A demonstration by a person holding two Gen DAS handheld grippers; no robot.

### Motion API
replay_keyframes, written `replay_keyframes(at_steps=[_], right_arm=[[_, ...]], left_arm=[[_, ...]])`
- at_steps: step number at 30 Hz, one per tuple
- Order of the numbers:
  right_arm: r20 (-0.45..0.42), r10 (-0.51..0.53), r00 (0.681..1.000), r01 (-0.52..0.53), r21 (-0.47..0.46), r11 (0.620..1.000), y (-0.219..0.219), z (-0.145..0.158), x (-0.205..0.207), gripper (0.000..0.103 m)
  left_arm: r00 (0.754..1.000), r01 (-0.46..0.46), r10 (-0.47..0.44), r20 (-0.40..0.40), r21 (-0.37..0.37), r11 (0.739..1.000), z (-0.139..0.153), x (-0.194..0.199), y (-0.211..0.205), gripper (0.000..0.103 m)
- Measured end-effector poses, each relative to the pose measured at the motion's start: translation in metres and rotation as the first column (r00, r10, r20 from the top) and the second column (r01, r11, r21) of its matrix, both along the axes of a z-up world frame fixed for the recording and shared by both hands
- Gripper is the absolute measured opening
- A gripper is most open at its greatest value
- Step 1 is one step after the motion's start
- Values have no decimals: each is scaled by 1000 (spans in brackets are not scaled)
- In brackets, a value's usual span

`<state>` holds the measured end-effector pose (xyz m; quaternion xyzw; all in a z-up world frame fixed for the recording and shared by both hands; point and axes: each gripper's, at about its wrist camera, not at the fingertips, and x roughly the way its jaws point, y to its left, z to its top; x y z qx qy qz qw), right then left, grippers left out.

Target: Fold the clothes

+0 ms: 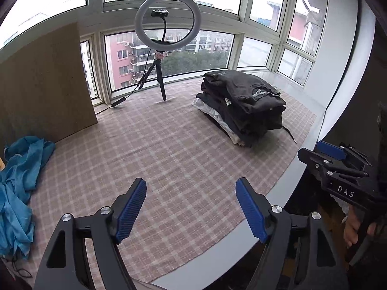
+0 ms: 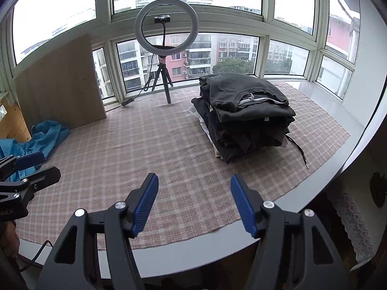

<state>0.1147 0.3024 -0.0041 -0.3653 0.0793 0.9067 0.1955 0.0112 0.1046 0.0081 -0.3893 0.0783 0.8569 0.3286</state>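
A stack of folded dark clothes [image 1: 244, 106] sits at the far right of the checked pink cloth [image 1: 154, 149]; it also shows in the right wrist view [image 2: 244, 113]. A crumpled blue garment [image 1: 19, 181] lies at the left edge, also seen in the right wrist view [image 2: 46, 135]. My left gripper [image 1: 191, 207] is open and empty above the near part of the cloth. My right gripper [image 2: 193, 203] is open and empty above the cloth's front edge. Each gripper shows in the other's view: the right one [image 1: 338, 169], the left one [image 2: 24, 176].
A ring light on a tripod [image 1: 167, 24] stands at the back by the windows, its cable [image 1: 130, 91] trailing left. A wooden board [image 1: 43, 84] leans at the back left. The white table rim [image 2: 266, 217] curves along the front right.
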Motion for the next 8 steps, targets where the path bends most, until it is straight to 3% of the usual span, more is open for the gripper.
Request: replay_keyframes(at_steps=[8], right_arm=[[6, 24, 1000, -24, -3, 1000, 0, -3, -7, 61]], left_arm=[[1000, -6, 6, -13, -2, 1000, 1, 3, 1, 76]])
